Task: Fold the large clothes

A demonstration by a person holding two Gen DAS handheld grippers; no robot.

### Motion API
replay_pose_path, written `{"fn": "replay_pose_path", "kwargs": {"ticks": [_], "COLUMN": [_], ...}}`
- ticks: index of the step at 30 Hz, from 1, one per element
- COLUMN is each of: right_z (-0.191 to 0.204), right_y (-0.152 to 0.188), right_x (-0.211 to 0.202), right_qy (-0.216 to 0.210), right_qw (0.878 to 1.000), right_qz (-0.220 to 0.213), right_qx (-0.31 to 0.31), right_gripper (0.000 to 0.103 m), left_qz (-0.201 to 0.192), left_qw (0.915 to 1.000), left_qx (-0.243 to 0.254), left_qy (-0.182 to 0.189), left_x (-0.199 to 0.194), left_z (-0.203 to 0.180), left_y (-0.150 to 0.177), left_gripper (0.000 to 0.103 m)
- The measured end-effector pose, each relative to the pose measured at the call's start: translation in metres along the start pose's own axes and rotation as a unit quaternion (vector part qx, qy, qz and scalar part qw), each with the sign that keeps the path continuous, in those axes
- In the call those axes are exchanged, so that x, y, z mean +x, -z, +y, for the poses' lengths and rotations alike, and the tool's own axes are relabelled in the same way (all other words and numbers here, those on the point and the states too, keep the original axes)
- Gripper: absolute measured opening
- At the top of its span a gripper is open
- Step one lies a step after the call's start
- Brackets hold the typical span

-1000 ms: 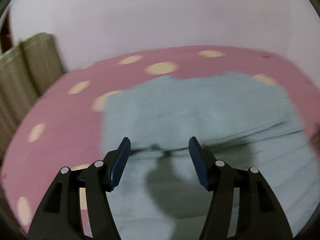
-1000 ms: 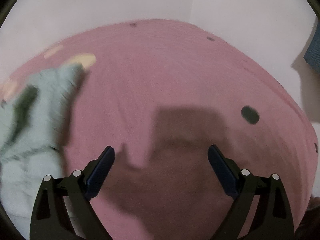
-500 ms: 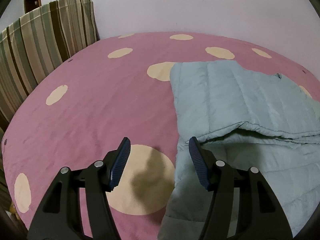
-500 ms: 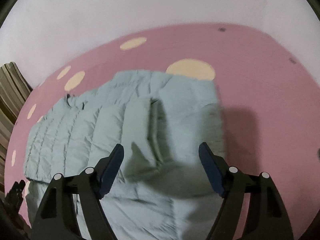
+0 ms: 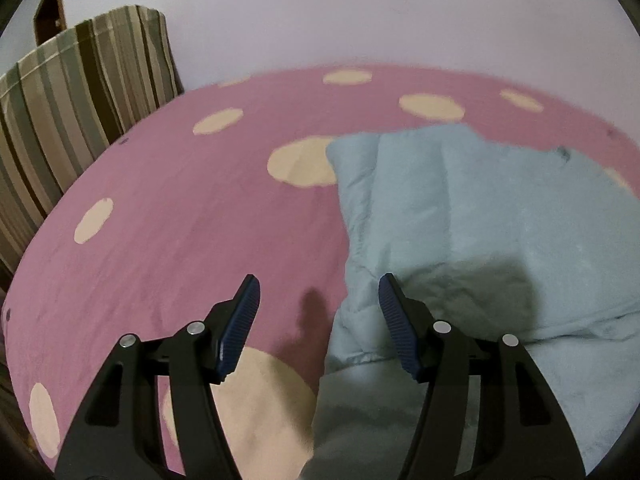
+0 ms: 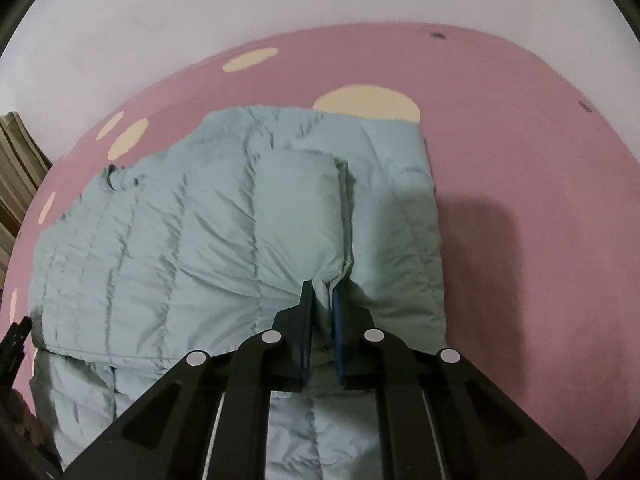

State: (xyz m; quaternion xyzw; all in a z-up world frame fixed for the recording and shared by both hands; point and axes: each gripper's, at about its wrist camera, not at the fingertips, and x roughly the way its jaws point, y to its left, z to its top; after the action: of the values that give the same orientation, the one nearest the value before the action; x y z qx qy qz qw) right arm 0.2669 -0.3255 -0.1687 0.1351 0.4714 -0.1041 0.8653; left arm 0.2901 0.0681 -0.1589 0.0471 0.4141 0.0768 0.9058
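A pale blue quilted puffer jacket [image 6: 200,232] lies partly folded on a pink bed cover with cream dots [image 6: 520,140]. My right gripper [image 6: 322,292] is shut on a fold of the jacket near its right side. In the left wrist view the jacket [image 5: 472,208] fills the right half. My left gripper [image 5: 318,304] is open and empty, its right finger [image 5: 394,312] over the jacket's left edge and its left finger over bare bed cover [image 5: 180,220].
A striped brown and green cushion [image 5: 68,108] stands at the bed's far left against a pale wall [image 5: 360,12]. A dark wooden piece [image 5: 50,8] shows behind it. The bed's right part [image 6: 540,240] is bare cover.
My right gripper swung from bare cover to the jacket and shut on a fold. My left gripper shifted left from over the jacket to its left edge, still open.
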Motion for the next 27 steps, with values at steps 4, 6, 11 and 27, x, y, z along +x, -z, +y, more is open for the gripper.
{"fn": "replay_pose_path", "kwargs": {"ticks": [4, 6, 11, 27], "right_z": [-0.003, -0.003, -0.001, 0.1], "right_y": [0.002, 0.004, 0.004, 0.016], "right_x": [0.017, 0.02, 0.011, 0.01], "right_qy": [-0.004, -0.003, -0.005, -0.011], "right_qw": [1.0, 1.0, 1.0, 0.995], "right_qz": [0.014, 0.007, -0.006, -0.011], "right_qx": [0.002, 0.003, -0.002, -0.103], "right_gripper": [0.008, 0.008, 0.011, 0.049], "left_qz": [0.038, 0.045, 0.037, 0.032], "left_qw": [0.9992, 0.9989, 0.9993, 0.9975], "left_qx": [-0.004, -0.004, -0.001, 0.027], "left_qy": [0.006, 0.011, 0.005, 0.056], "left_x": [0.025, 0.031, 0.023, 0.039], "left_z": [-0.002, -0.002, 0.0, -0.076], "left_y": [0.003, 0.005, 0.004, -0.009], "left_gripper": [0.063, 0.063, 0.063, 0.063]}}
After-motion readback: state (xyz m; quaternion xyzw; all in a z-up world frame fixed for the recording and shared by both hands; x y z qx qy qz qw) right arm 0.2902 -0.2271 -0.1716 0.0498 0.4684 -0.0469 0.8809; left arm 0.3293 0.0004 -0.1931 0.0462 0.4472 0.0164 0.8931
